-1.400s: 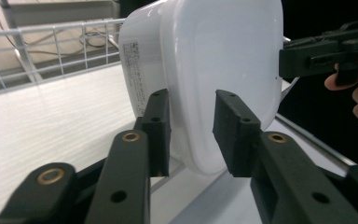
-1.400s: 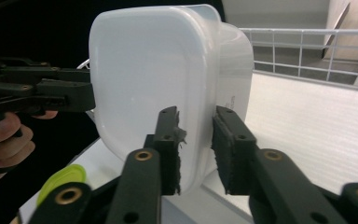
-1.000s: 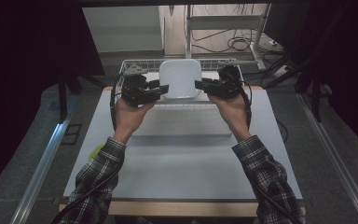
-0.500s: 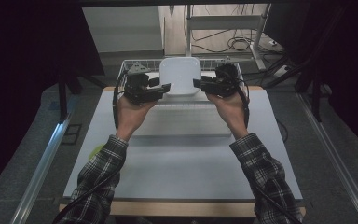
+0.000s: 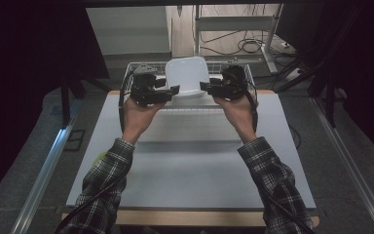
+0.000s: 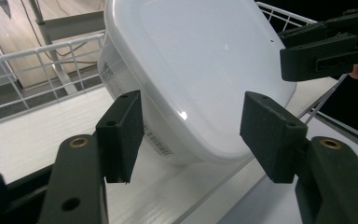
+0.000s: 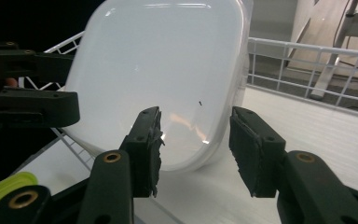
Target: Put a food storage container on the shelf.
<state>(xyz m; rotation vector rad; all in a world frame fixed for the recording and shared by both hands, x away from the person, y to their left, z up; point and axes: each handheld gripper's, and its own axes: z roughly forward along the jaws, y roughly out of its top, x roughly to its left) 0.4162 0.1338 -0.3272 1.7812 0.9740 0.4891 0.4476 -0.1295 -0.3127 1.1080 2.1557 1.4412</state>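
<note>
The white square plastic container with rounded corners (image 5: 187, 74) stands tilted on its edge inside the white wire basket (image 5: 126, 83) at the far end of the table; its flat face leans toward the person. The left gripper (image 5: 175, 90) is just beside the container's left lower corner. Its jaws have just been opening and now stand apart, with the corner in front of them and no pad pressing. The right gripper (image 5: 203, 87) is just beside the container's right lower corner, and its jaws also have just been opening, free of the rim.
</note>
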